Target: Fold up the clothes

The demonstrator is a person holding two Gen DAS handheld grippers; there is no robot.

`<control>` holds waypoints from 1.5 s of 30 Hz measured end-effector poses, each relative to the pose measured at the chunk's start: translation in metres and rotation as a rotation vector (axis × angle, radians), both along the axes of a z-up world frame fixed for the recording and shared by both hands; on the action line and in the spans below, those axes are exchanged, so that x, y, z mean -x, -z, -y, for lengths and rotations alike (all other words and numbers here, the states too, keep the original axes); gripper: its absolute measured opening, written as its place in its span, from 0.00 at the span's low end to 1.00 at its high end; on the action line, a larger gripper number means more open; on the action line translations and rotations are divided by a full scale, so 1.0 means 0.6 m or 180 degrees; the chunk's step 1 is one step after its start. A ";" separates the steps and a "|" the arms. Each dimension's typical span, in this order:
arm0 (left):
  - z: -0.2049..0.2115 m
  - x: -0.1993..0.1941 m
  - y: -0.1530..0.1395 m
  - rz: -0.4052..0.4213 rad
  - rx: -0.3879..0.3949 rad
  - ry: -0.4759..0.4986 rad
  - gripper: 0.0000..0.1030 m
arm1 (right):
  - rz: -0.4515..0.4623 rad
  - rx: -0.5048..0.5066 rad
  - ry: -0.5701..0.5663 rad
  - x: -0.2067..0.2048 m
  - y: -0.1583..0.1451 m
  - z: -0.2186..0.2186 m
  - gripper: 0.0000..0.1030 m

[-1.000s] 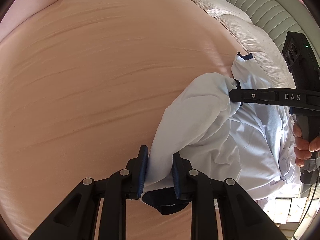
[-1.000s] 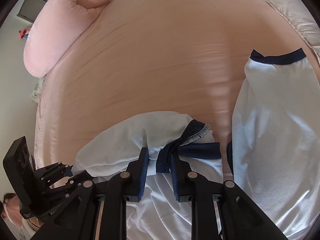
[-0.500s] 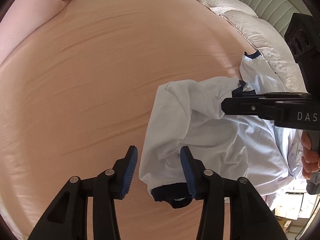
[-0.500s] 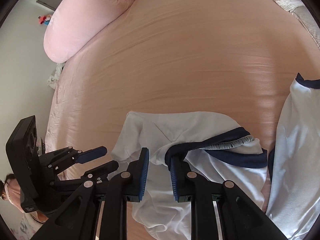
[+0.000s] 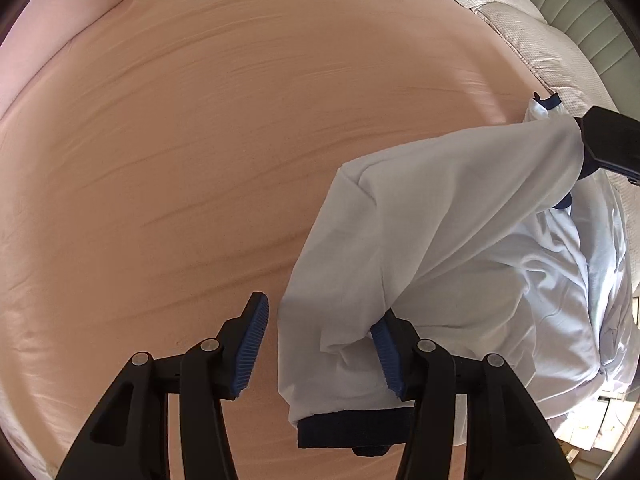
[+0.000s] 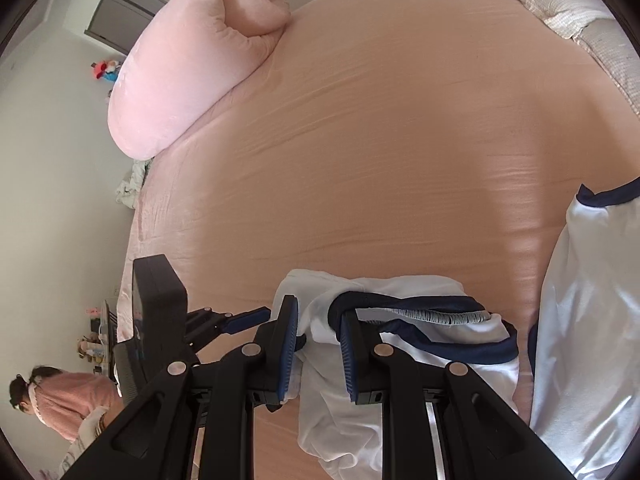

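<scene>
— Right, how do the two grippers sit?

— Left gripper point(image 5: 318, 350) is low over the bed point(image 5: 200, 140), its fingers point(image 5: 250, 346) spread wide. The white shirt point(image 5: 440, 240) lies between them; the right-hand pad presses into a fold of it, the left-hand pad is clear of the cloth. So released, not pinching.

— And the other one?

— Right gripper point(image 6: 318, 350) points across the bed too, fingers point(image 6: 289, 350) parted with a gap. The shirt's navy-trimmed collar point(image 6: 420, 312) drapes over and between them, cloth touching both pads, but they are not clamped on it.

— What does each camera give that the other lacks?

— The left wrist view shows the shirt bunched at the right side of the mattress, a navy cuff point(image 5: 348, 430) at the near edge, and only a black corner of the right gripper at the far sleeve. The right wrist view shows the collar's grey ribbed lining, a second sleeve with a navy cuff point(image 6: 604, 196) lying flat to the right, and the left gripper's body with its blue pads just beside.

— The room?

— Peach sheet, lightly wrinkled. A pink pillow point(image 6: 192, 60) at the far left corner, a pale quilt point(image 5: 540, 32) along the far edge, a green padded headboard point(image 5: 568, 4) behind it. White wall, a grey cabinet point(image 6: 120, 12), and a person in pink point(image 6: 68, 404) low at the left.
</scene>
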State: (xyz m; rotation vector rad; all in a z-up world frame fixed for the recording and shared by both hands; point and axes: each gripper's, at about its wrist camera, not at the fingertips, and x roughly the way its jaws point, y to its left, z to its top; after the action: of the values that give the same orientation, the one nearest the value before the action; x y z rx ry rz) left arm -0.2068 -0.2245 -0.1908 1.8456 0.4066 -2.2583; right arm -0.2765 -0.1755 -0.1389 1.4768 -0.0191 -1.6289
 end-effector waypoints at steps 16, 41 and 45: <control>-0.031 -0.016 0.015 0.0034 0.0449 0.0060 0.37 | -0.0084 -0.0523 0.0375 0.035 0.018 -0.081 0.60; -0.049 -0.049 0.014 -0.0100 0.0553 -0.0075 0.47 | -0.0386 -0.1402 -0.0399 -0.064 0.097 -0.188 0.60; -0.083 -0.037 0.025 -0.0105 0.0566 -0.0081 0.46 | -0.0301 -0.1450 -0.0473 -0.077 0.123 -0.198 0.60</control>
State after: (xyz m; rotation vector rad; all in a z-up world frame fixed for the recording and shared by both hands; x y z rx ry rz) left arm -0.1843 -0.1747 -0.2056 1.7082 0.2245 -2.2311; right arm -0.2304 -0.0570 -0.2125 1.6871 0.5341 -1.6457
